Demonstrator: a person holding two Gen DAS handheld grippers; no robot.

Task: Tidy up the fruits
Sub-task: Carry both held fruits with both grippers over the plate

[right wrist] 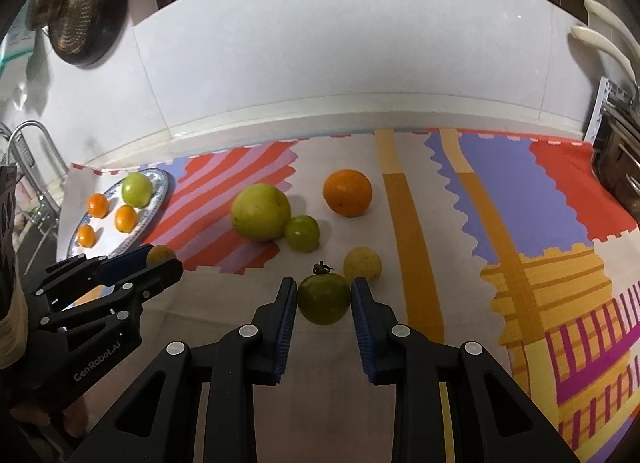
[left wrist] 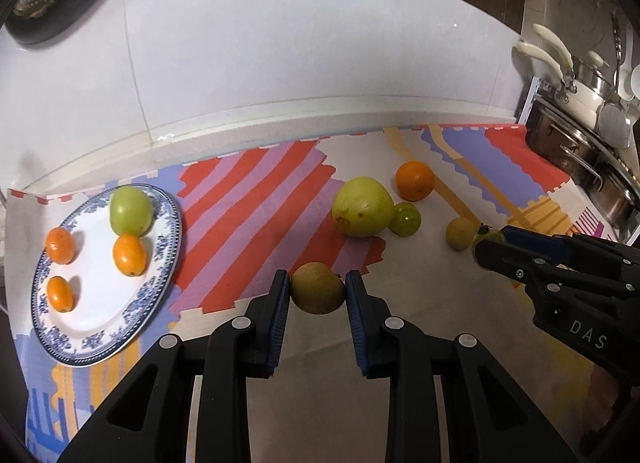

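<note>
My left gripper is shut on a small brownish-yellow fruit, held just above the mat. My right gripper is shut on a green tomato with a dark stem. On the mat lie a big yellow-green fruit, a small green fruit against it, an orange and a small yellow fruit. The blue-patterned plate at the left holds a green fruit and three small oranges.
A colourful striped mat covers the counter, with a white tiled wall behind. Steel pots stand at the right edge. A metal rack is at the far left, and a dark pan hangs on the wall.
</note>
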